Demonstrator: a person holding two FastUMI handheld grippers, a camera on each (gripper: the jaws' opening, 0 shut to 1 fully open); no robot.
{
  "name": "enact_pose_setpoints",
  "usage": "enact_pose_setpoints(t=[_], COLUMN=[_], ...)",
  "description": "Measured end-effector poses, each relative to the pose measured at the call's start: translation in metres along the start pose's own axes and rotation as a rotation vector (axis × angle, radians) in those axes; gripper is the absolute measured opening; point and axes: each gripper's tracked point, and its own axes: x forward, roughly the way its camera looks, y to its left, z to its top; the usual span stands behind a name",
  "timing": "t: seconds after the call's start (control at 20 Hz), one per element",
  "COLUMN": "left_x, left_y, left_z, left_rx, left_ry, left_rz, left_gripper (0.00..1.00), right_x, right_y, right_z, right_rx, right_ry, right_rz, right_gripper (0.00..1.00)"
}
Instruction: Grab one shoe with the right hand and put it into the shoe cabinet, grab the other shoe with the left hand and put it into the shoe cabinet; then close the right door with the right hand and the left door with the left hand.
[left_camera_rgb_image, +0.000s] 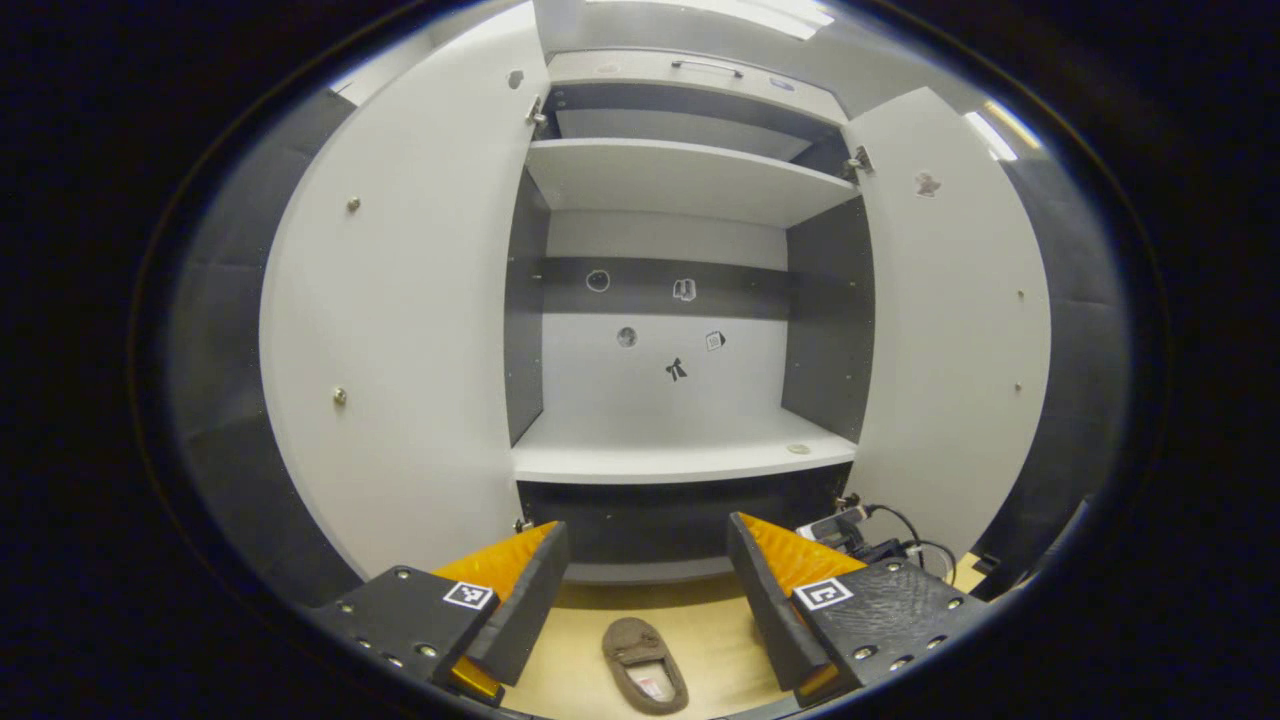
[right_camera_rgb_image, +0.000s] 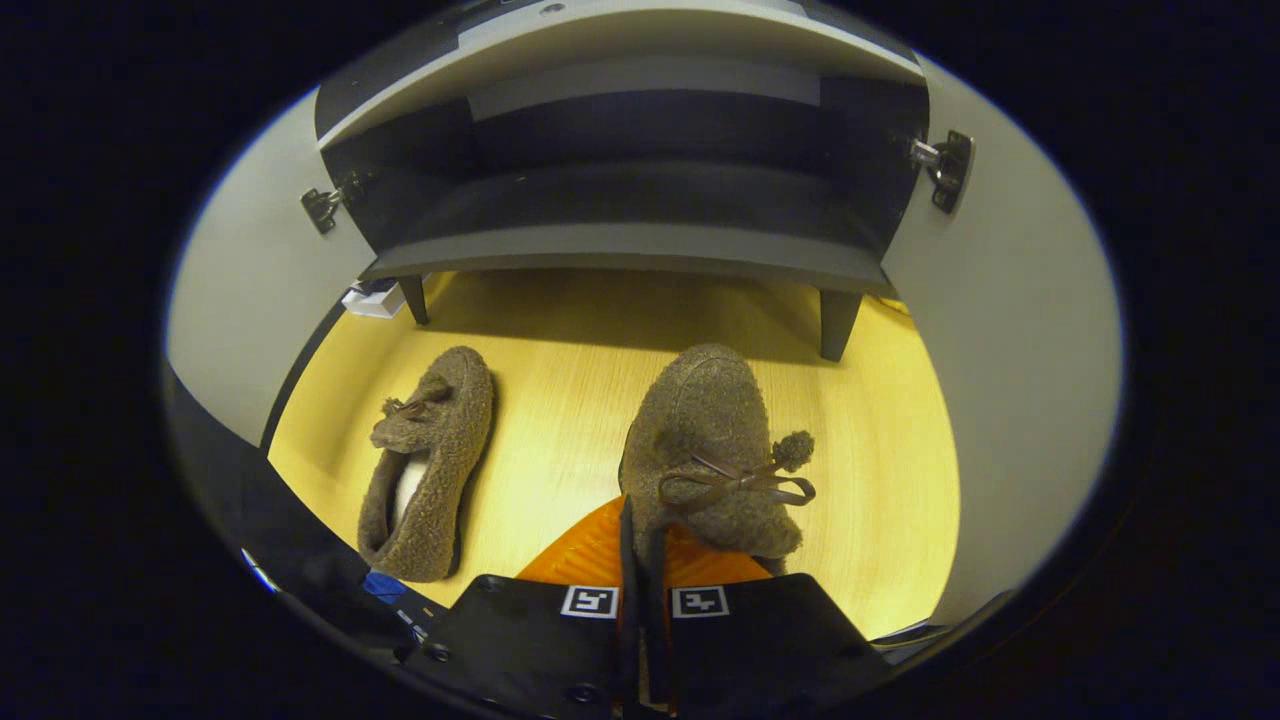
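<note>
A brown fuzzy slipper (right_camera_rgb_image: 710, 440) with a bow lies toe-away on the wooden floor in the right gripper view, and my right gripper (right_camera_rgb_image: 637, 520) is shut on its near rim. A second matching slipper (right_camera_rgb_image: 425, 465) lies on the floor to its left. The left gripper view looks down on one slipper (left_camera_rgb_image: 645, 665) on the floor, between the fingers of my left gripper (left_camera_rgb_image: 648, 528). That gripper is open and holds nothing. It faces the shoe cabinet (left_camera_rgb_image: 680, 455), whose left door (left_camera_rgb_image: 400, 330) and right door (left_camera_rgb_image: 950, 320) both stand wide open.
The cabinet has an upper shelf (left_camera_rgb_image: 690, 170) and stands on short legs (right_camera_rgb_image: 838, 320) above the floor. Cables and a small device (left_camera_rgb_image: 850, 530) lie by the right door's foot. A white box (right_camera_rgb_image: 375, 298) sits beside the cabinet's left leg.
</note>
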Motion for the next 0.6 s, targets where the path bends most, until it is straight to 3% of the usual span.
enact_pose_setpoints(t=[0.2, 0.6], left_x=[-0.006, -0.015], left_y=[0.009, 0.035], left_z=[-0.007, -0.015], left_rx=[0.021, 0.055], left_ry=[0.005, -0.001], left_rz=[0.014, 0.059], left_gripper=[0.96, 0.96], right_x=[-0.037, -0.112], right_y=[0.009, 0.034], right_z=[0.016, 0.045], right_rx=[-0.025, -0.119], right_ry=[-0.057, -0.118], right_rz=[0.013, 0.045], right_gripper=[0.05, 0.06])
